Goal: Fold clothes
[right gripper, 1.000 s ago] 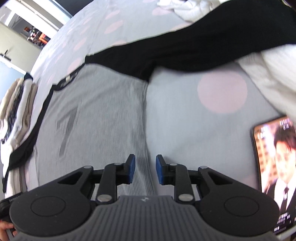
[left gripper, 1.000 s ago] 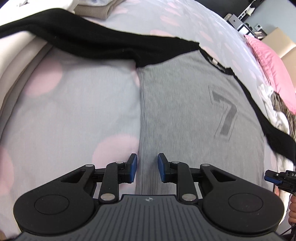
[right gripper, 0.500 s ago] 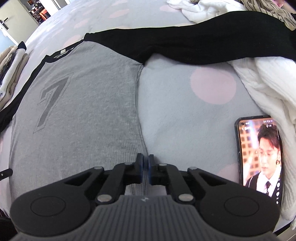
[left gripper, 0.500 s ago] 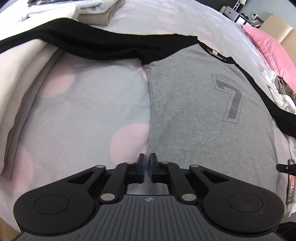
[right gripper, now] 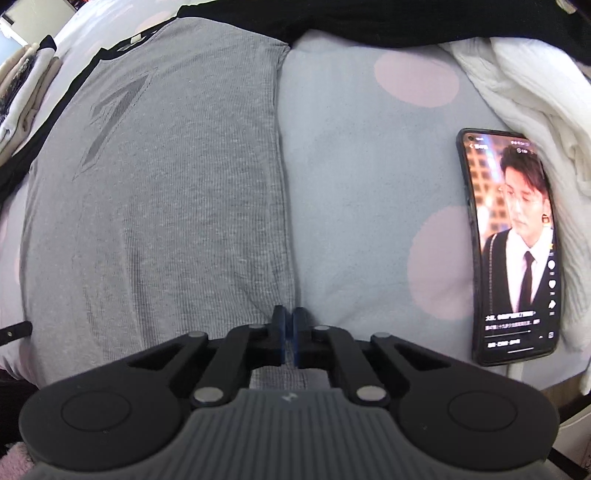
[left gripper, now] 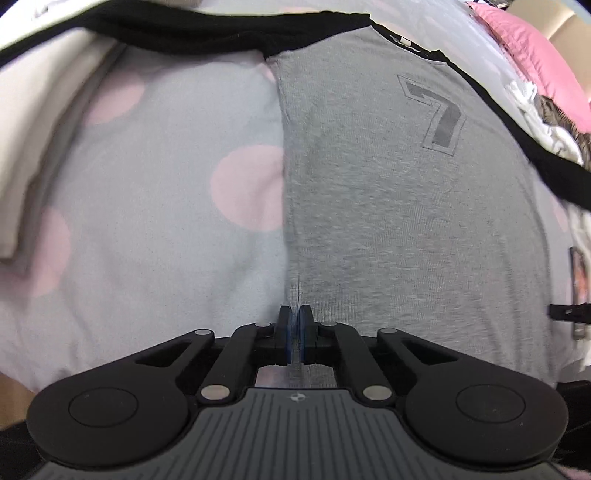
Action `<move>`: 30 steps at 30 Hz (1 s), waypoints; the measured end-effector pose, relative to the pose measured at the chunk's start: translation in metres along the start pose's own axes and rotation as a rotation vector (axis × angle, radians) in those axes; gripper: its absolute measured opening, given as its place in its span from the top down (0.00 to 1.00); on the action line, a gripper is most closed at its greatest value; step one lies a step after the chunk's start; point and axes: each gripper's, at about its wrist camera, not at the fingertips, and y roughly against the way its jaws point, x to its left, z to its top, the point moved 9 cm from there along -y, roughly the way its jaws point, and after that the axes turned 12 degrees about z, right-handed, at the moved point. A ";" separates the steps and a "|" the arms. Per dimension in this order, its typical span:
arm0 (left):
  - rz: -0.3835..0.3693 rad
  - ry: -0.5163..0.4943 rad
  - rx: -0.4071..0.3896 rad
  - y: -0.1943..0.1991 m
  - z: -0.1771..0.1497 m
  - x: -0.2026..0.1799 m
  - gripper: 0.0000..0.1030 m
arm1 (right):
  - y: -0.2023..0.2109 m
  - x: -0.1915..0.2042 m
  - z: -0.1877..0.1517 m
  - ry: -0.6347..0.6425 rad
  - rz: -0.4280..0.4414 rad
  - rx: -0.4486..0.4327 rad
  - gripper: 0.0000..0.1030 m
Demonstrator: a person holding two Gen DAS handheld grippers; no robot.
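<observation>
Grey shirt point(left gripper: 406, 221) hem pinched by both hand-held grippers; phone point(right gripper: 513, 251), white knit point(right gripper: 535, 122) just beside.

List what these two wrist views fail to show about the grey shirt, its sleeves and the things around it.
- Grey ribbed shirt with a 7 print: bottom hem hidden behind the left gripper and right gripper bodies, both views.
- Black sleeves: cuffs cut off by frame edges.
- Folded stack: right view, cropped at the edge, items unclear.
- Lit black phone: caption text too small.
</observation>
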 end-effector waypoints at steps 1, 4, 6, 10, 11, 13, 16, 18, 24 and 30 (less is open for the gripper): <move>0.028 -0.009 -0.010 0.001 0.000 0.003 0.99 | 0.003 -0.003 -0.001 0.003 -0.029 -0.006 0.97; 0.030 0.019 0.008 0.001 -0.004 0.009 0.99 | 0.007 -0.006 -0.003 0.017 -0.058 -0.013 0.97; 0.018 0.013 -0.002 0.004 -0.005 0.007 0.98 | 0.007 -0.004 -0.005 0.034 -0.056 -0.010 0.96; -0.003 0.008 0.041 0.007 -0.017 0.005 0.79 | 0.006 -0.001 -0.017 0.015 -0.017 0.052 0.71; -0.014 0.005 0.058 0.008 -0.023 0.004 0.77 | 0.007 -0.001 -0.021 0.008 -0.007 0.063 0.70; -0.019 -0.027 0.095 0.009 -0.036 0.001 0.75 | 0.008 -0.003 -0.032 -0.003 -0.004 0.097 0.70; -0.005 -0.069 0.156 0.007 -0.055 -0.001 0.75 | 0.010 -0.008 -0.048 -0.027 -0.002 0.144 0.70; 0.007 -0.084 0.188 0.003 -0.063 -0.001 0.75 | 0.009 -0.009 -0.056 -0.028 -0.013 0.171 0.70; -0.011 -0.058 0.204 0.000 -0.065 0.001 0.75 | 0.007 -0.005 -0.071 0.006 -0.016 0.219 0.71; -0.045 -0.094 0.222 -0.003 -0.071 -0.010 0.75 | 0.007 -0.002 -0.078 0.037 -0.016 0.233 0.78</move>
